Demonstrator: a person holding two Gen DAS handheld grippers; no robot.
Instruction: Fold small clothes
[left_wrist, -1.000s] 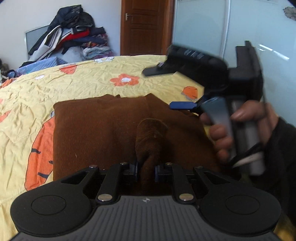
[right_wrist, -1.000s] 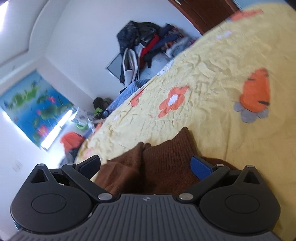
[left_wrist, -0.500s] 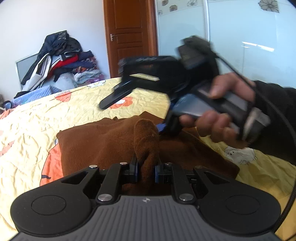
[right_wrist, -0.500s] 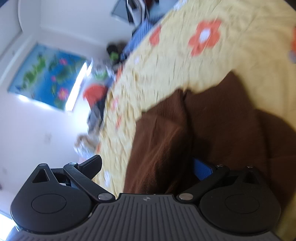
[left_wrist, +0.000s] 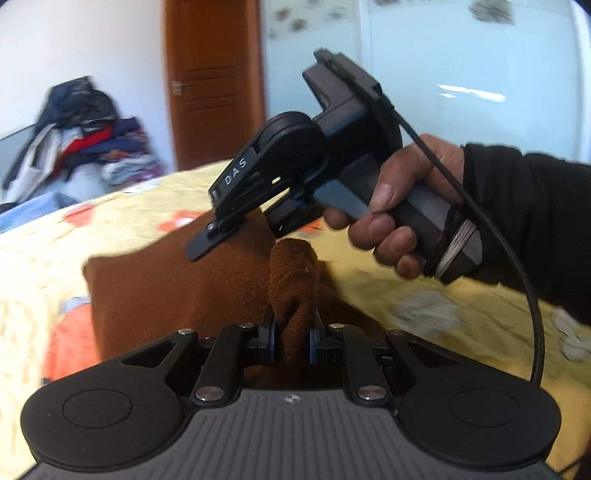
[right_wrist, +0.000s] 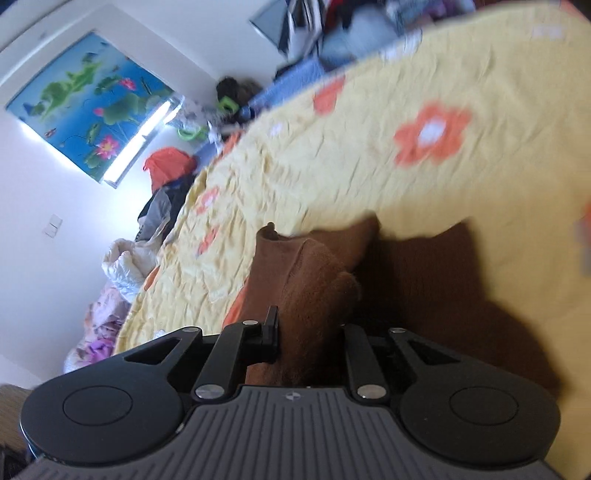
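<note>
A brown knit garment (left_wrist: 177, 291) lies on the yellow flowered bedsheet (left_wrist: 44, 243). My left gripper (left_wrist: 291, 341) is shut on a bunched fold of it, which stands up between the fingers. In the left wrist view my right gripper (left_wrist: 236, 236) is held in a hand above the garment's far side, tilted down to the left. In the right wrist view my right gripper (right_wrist: 308, 332) is shut on a thick fold of the brown garment (right_wrist: 306, 280), and the rest trails off to the right on the sheet.
A heap of clothes (left_wrist: 85, 136) is piled at the bed's far end by a wooden door (left_wrist: 214, 81). More clothes (right_wrist: 162, 192) lie beside the bed under a lotus poster (right_wrist: 85, 103). A glass wardrobe front (left_wrist: 461, 74) stands on the right.
My right gripper has closed from open onto a fold of the brown garment and swung over it. My left gripper has kept its grip and lifted slightly.
</note>
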